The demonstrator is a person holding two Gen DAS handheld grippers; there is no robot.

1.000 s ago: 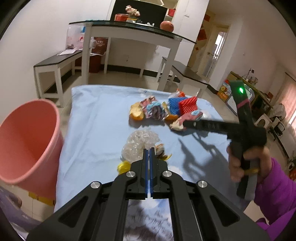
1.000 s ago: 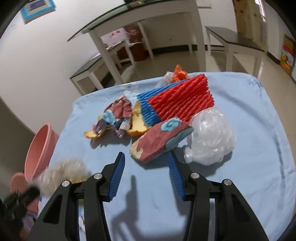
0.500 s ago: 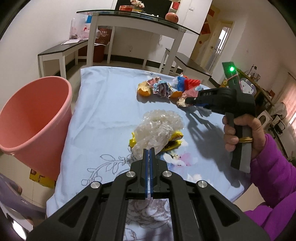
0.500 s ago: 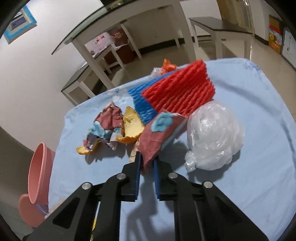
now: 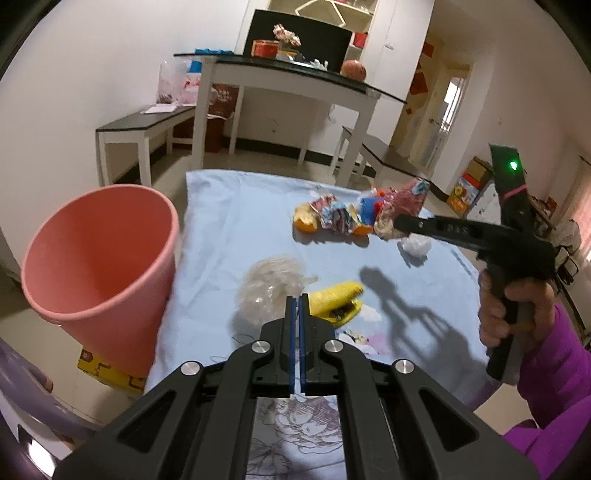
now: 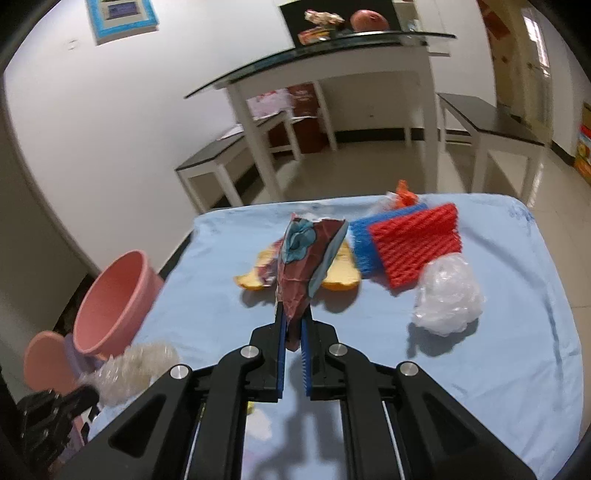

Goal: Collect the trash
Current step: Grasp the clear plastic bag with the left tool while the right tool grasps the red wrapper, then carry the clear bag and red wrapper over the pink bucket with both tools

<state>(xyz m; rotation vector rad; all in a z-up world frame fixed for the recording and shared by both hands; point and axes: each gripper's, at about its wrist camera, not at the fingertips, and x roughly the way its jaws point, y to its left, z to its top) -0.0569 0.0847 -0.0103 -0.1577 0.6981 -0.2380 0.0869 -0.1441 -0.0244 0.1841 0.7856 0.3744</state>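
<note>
Right wrist view: the right gripper [image 6: 293,328] jaws, open a second ago, now pinch the red wrapper [image 6: 306,258], lifted off the table [image 6: 517,369]. Pink bin [image 6: 110,306] waits at 9 o'clock. Left gripper [image 5: 294,310] jaws look closed, maybe holding clear plastic [image 5: 269,291].

A glass-topped white table [image 5: 295,79] stands behind, a dark bench [image 5: 144,123] beside it, a framed picture [image 6: 123,16] on the wall.

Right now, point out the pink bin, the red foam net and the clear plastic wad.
pink bin [image 5: 99,258], left wrist view, inner wall
red foam net [image 6: 415,245], right wrist view, ribbed face
clear plastic wad [image 6: 448,301], right wrist view, crumpled middle
</note>
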